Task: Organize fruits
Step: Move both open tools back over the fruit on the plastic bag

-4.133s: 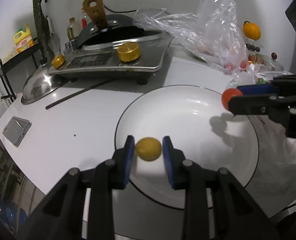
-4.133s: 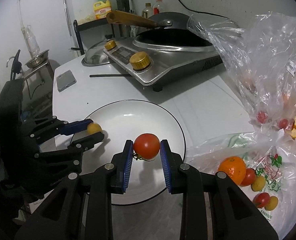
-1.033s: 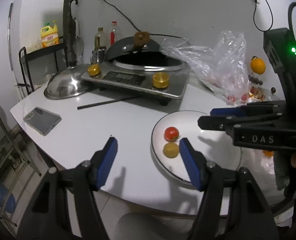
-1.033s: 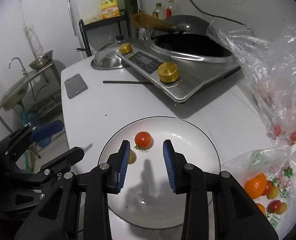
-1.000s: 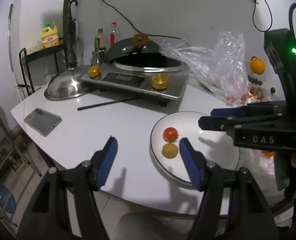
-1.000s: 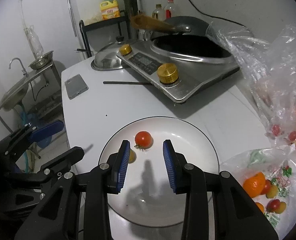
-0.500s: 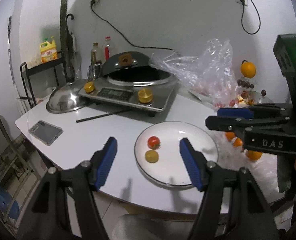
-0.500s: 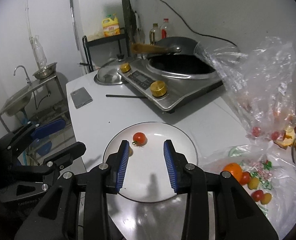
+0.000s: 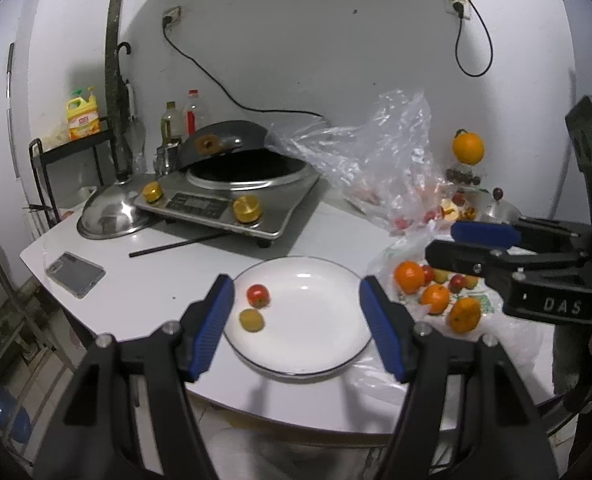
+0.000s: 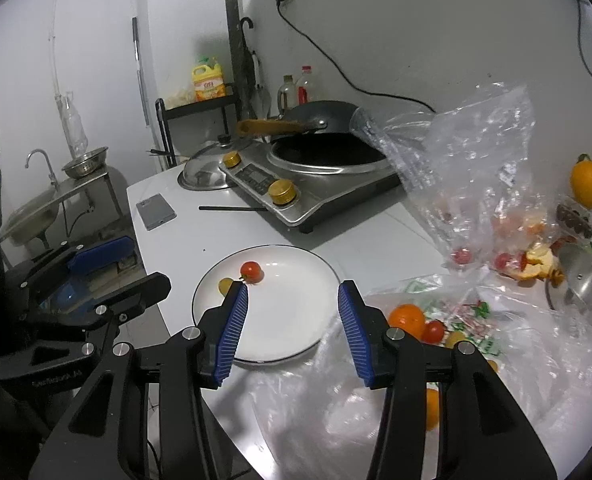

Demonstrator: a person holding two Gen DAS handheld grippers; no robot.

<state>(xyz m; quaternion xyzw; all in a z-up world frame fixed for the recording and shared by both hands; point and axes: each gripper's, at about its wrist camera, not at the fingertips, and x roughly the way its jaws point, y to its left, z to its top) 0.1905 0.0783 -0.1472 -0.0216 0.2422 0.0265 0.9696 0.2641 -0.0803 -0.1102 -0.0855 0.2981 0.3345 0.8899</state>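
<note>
On glossy round plate [image 9: 316, 280]: smooth tomato [image 9: 258, 295], apparently.

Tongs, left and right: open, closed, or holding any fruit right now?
Left tongs: open, holding nothing.
Right tongs: open, holding nothing.

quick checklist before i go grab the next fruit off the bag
1. Left gripper free: ok, fingers wide apart, nothing between them.
2. Right gripper free: ok, open and holding nothing.
3. Room on the round white plate: ok, only the small red tomato and the small yellow fruit sit near its left edge; the rest is bare.
4. Fruit left to move: ok, several oranges such as the large orange and small red and yellow fruits lie on the printed plastic bag right of the plate.
5. Grasp clearance: cannot tell, the fruits sit close together on crinkled plastic.
</note>
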